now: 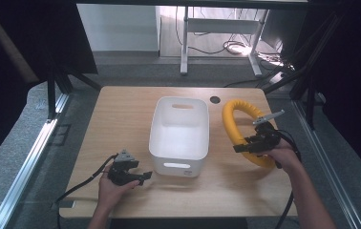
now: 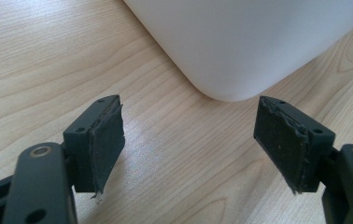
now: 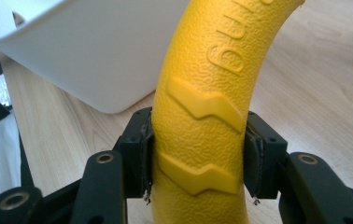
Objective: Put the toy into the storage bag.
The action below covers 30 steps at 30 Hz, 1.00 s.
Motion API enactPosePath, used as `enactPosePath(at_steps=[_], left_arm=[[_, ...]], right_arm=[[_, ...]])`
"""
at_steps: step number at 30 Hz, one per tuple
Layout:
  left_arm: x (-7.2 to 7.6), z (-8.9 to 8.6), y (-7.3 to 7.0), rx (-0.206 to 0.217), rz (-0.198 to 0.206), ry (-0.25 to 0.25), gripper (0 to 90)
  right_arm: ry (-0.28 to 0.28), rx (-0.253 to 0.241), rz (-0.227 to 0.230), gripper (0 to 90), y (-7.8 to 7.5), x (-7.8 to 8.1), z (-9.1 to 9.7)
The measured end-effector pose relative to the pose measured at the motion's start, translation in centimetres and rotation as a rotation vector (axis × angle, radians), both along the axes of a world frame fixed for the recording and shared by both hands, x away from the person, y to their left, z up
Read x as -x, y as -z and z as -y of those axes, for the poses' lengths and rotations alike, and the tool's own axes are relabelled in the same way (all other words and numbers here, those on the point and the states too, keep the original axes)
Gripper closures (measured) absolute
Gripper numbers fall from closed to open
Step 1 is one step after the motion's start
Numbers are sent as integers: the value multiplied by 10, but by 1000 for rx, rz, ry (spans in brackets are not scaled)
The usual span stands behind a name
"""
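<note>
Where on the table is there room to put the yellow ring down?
Bare wood lies left of the white bin, up to the table edge, and in front of it between both hands. The bin looks empty too. It is tighter on the right, where the right gripper holds the yellow ring.

Black left gripper (image 1: 143, 177), black right gripper (image 1: 238, 148), trailing cables, bare forearms

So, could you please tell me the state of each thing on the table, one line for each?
yellow ring: gripped at its near side, tilted up beside the bin, outside it.
white bin: upright on the table, nothing seen inside.
right gripper: jaws shut on the yellow ring.
left gripper: jaws open, nothing between them, low over the table near a bin corner.
table: bears the bin.
</note>
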<state>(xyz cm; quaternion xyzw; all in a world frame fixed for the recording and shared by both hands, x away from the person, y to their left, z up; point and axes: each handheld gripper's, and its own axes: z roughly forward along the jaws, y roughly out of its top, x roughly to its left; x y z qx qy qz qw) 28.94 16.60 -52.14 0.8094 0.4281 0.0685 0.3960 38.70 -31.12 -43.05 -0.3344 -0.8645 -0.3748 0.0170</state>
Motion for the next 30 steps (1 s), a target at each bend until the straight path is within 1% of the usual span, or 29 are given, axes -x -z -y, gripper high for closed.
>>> enactPosePath(at_steps=[1, 4, 6, 8, 9, 10, 11, 12, 15, 16, 18, 20, 23, 24, 25, 26, 27, 28, 30], left_arm=[[0, 0, 0, -1, 0, 0, 246], [0, 0, 0, -2, 0, -2, 246], [0, 0, 0, -2, 0, -2, 246], [0, 0, 1, -3, -1, -2, 246], [0, 0, 1, -3, 0, -2, 246], [0, 0, 0, -3, 0, -2, 246], [0, 0, 0, -3, 0, -2, 246], [0, 0, 0, -3, 1, -3, 246], [0, 0, 0, -5, 1, -3, 246], [0, 0, 0, -5, 1, -3, 246], [0, 0, 1, -4, 0, -3, 246], [0, 0, 1, -5, 0, -3, 246], [0, 0, 1, -3, 0, -3, 246], [0, 0, 0, -3, 1, -4, 246], [0, 0, 0, -3, 1, -4, 246], [0, 0, 0, -4, 1, -3, 246], [0, 0, 0, -5, 1, -4, 246], [0, 0, 0, -5, 1, -4, 246], [0, 0, 1, -6, 0, -4, 246]], right_arm=[[12, -19, 8, 518, -3, 0, 4], [30, -47, 22, 518, -8, 0, 10], [32, -53, 29, 518, -10, -1, 12], [45, -78, 49, 518, -15, -2, 19], [46, -82, 51, 518, -16, -2, 20], [52, -97, 56, 519, -18, -2, 22], [52, -97, 56, 519, -18, -2, 22], [61, -118, 62, 518, -21, -3, 26], [77, -140, 74, 519, -24, -4, 31], [77, -140, 74, 519, -24, -4, 31], [86, -163, 92, 518, -29, -2, 34], [90, -169, 99, 519, -31, -1, 35], [94, -212, 121, 519, -38, 2, 38], [92, -221, 135, 518, -40, 3, 38], [92, -221, 135, 518, -40, 3, 38], [95, -234, 146, 518, -42, 3, 39], [93, -248, 154, 518, -42, 3, 39], [94, -274, 168, 518, -45, 4, 39], [93, -286, 180, 517, -46, 5, 38]])
